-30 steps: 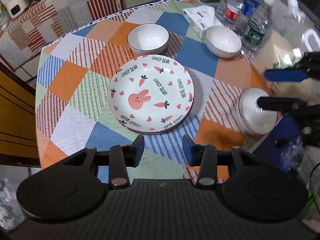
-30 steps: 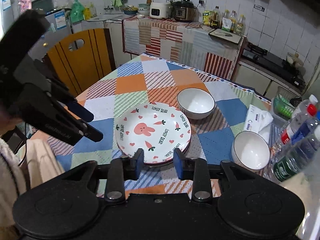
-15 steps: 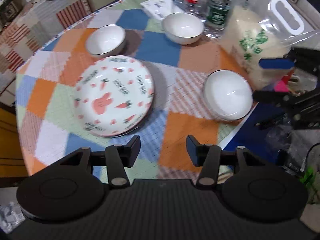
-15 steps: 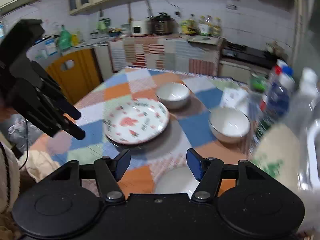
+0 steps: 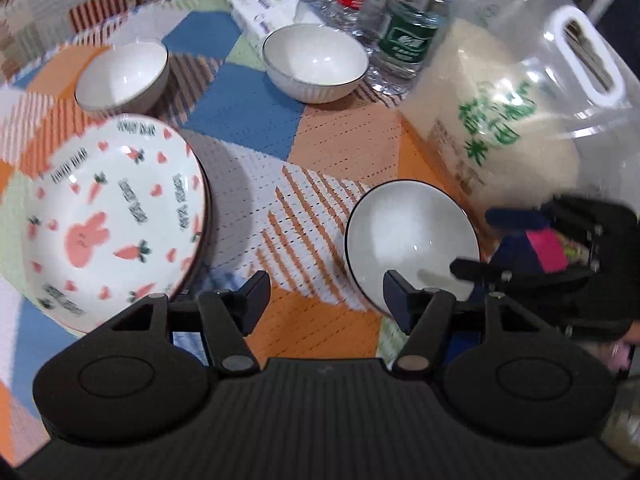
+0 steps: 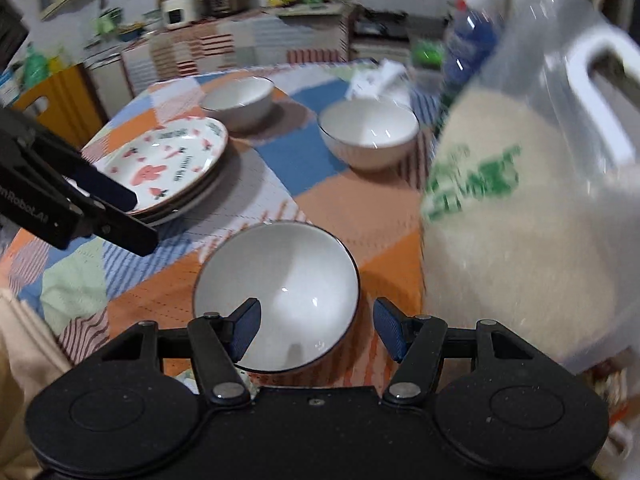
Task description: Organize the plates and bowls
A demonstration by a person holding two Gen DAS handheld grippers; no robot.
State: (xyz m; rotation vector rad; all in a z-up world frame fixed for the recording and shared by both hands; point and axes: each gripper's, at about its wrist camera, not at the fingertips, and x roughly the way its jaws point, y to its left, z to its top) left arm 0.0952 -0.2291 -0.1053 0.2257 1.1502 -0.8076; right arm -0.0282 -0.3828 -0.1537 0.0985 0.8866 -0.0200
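Right wrist view: right tool (image 6: 316,330) wide open, empty, low centre, near bowl (image 6: 276,296). Straddle right rim, avoid rice jug (image 6: 520,216). Left tool (image 5: 325,294) opening, empty.

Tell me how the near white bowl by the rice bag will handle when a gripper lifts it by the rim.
The near bowl looks glazed and shiny, so probably slippery on its rim. It seems rigid ceramic, likely to chip if dropped. It sits beside the rice bag, so it may nudge that.
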